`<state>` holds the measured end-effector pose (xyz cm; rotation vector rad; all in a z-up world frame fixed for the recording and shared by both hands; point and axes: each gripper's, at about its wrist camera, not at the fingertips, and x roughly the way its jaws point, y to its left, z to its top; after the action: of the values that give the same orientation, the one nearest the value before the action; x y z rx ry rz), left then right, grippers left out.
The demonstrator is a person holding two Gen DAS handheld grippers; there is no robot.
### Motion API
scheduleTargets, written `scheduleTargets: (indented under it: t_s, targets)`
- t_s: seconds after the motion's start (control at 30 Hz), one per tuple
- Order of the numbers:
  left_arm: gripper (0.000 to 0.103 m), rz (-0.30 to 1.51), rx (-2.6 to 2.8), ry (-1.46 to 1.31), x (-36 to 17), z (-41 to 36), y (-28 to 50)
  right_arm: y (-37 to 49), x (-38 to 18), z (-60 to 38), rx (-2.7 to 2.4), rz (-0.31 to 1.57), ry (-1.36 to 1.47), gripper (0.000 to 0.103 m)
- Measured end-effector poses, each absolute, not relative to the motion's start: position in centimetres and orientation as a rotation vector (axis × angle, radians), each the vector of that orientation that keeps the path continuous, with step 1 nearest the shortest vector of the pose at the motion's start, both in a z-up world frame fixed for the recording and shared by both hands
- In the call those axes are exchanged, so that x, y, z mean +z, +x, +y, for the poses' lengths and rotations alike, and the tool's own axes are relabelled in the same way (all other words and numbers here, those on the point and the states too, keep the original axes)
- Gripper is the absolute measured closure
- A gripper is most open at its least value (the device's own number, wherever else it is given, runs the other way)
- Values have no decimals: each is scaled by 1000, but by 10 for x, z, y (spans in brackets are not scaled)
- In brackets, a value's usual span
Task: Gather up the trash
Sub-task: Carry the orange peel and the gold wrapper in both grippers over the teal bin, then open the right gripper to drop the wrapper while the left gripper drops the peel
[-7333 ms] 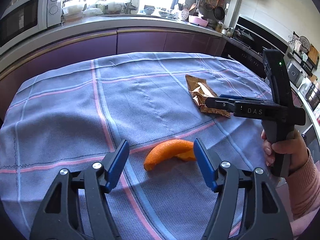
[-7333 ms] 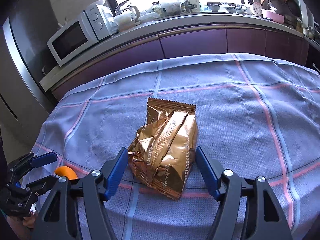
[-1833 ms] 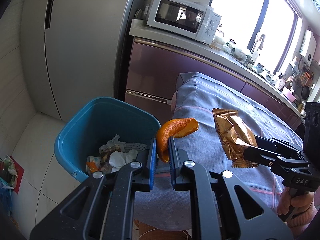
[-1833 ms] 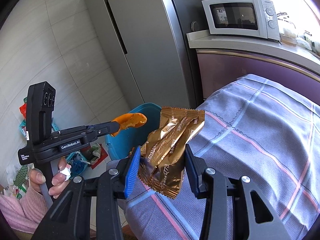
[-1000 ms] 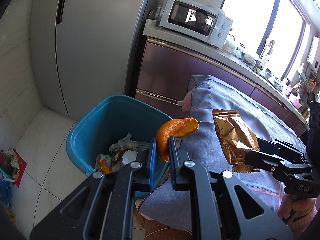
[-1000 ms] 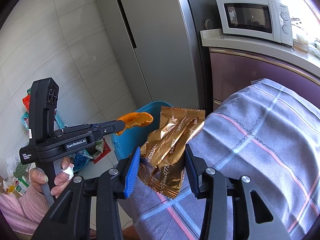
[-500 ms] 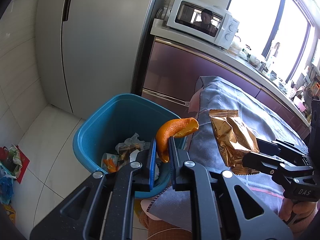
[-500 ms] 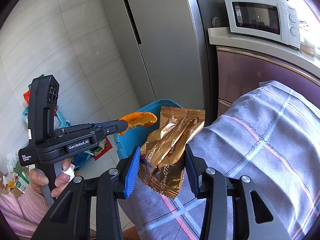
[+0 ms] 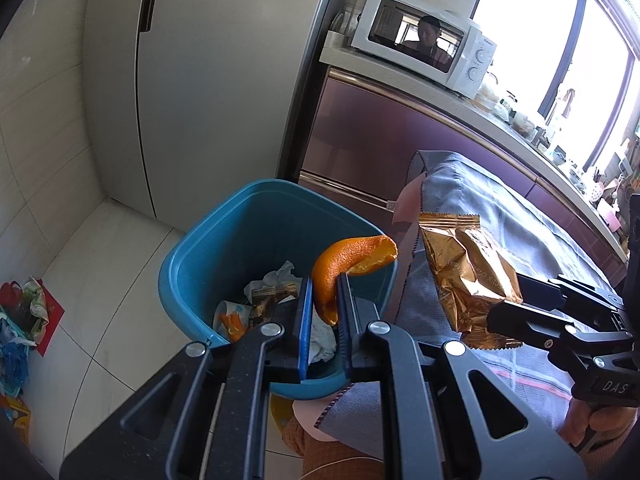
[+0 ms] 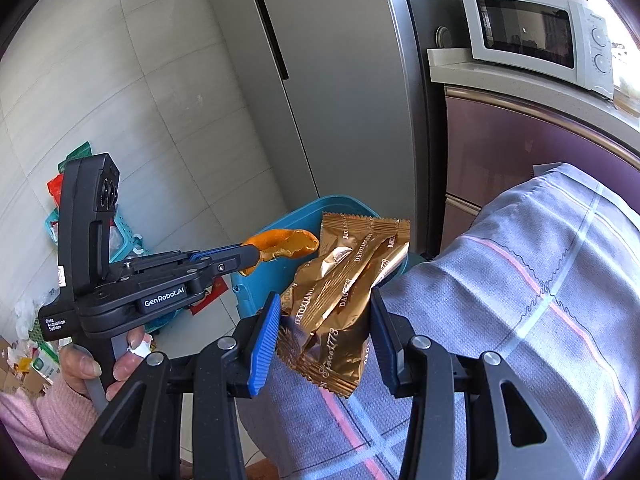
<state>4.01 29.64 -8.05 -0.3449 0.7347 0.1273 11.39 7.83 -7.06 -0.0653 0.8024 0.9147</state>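
Note:
My left gripper (image 9: 323, 292) is shut on an orange peel (image 9: 348, 264) and holds it over the near right rim of a blue trash bin (image 9: 192, 264). The bin holds tissue and scraps. My right gripper (image 10: 324, 316) is shut on a gold snack wrapper (image 10: 340, 292), held in the air beside the table's edge, just right of the bin (image 10: 280, 224). The wrapper (image 9: 464, 272) and right gripper (image 9: 496, 316) show at right in the left wrist view. The left gripper (image 10: 250, 258) with the peel (image 10: 286, 242) shows at left in the right wrist view.
A table under a blue checked cloth (image 10: 520, 300) stands right of the bin. A grey fridge (image 9: 200, 80) stands behind it, with purple cabinets (image 9: 384, 136) and a white microwave (image 9: 424, 44). Bags and litter (image 9: 20, 320) lie on the tiled floor at left.
Both grippers have moved with their loads from over the table toward the bin. The peel now hangs over the bin's opening; the wrapper has come closer to its rim.

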Motion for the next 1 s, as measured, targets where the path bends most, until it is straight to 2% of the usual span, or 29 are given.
scheduleTargets:
  t_s: [0.63,0.83,1.0]
  targets:
    - [90,804,215,-394,-116,324,72,148,-99,145,893,922,-201,58]
    - [88,838,212,-445,-135,333,81,153,-106,159,884,964,-226,50]
    - [76,844,215,-458,-141,333,79,147,-104,149,884,948,-204,46]
